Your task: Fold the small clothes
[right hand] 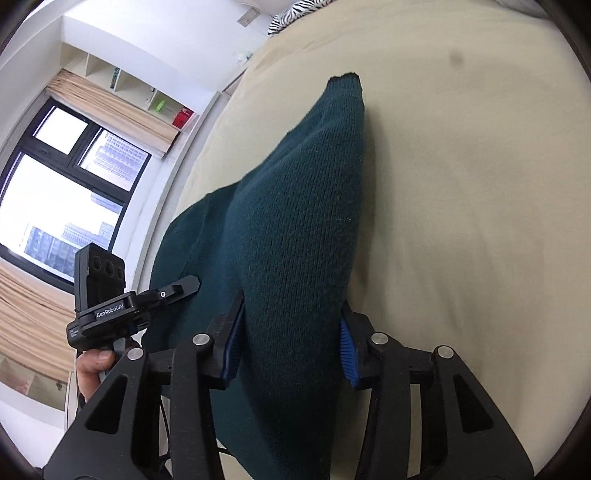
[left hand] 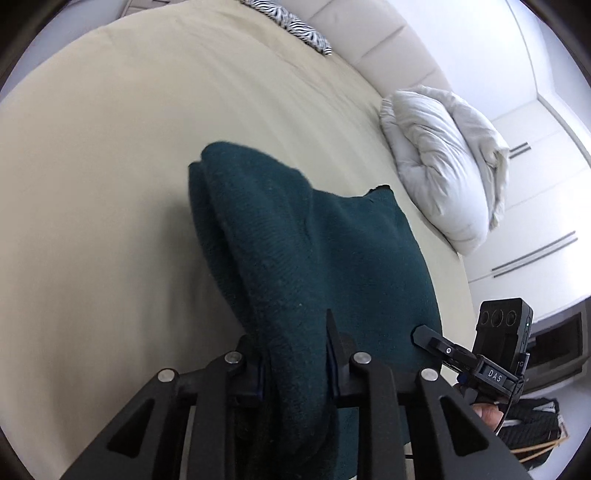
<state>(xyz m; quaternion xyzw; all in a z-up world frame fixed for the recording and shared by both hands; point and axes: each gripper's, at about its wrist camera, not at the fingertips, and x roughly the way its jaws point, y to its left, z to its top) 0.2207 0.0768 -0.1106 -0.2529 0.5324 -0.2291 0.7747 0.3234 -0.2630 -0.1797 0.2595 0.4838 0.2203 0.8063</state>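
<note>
A dark teal knitted garment [left hand: 295,240] lies partly lifted over the beige bed sheet [left hand: 110,184]. In the left wrist view my left gripper [left hand: 291,332] is shut on a thick fold of it, the knit bunched between the two fingers. The right wrist view shows the same garment [right hand: 295,203] rising in a ridge from my right gripper [right hand: 291,306], whose blue pads [right hand: 347,350] press on both sides of the fold. Each gripper shows in the other's view, the right one [left hand: 428,338] at the garment's right edge and the left one [right hand: 184,286] at its left edge. A hand [right hand: 92,369] holds the left one.
A crumpled white duvet [left hand: 443,166] lies at the bed's right side, and a zebra-patterned pillow [left hand: 295,26] lies by the padded headboard [left hand: 369,37]. White wardrobe doors [left hand: 535,221] stand beyond. A window [right hand: 55,203] and wall shelves [right hand: 122,85] are left of the bed [right hand: 461,184].
</note>
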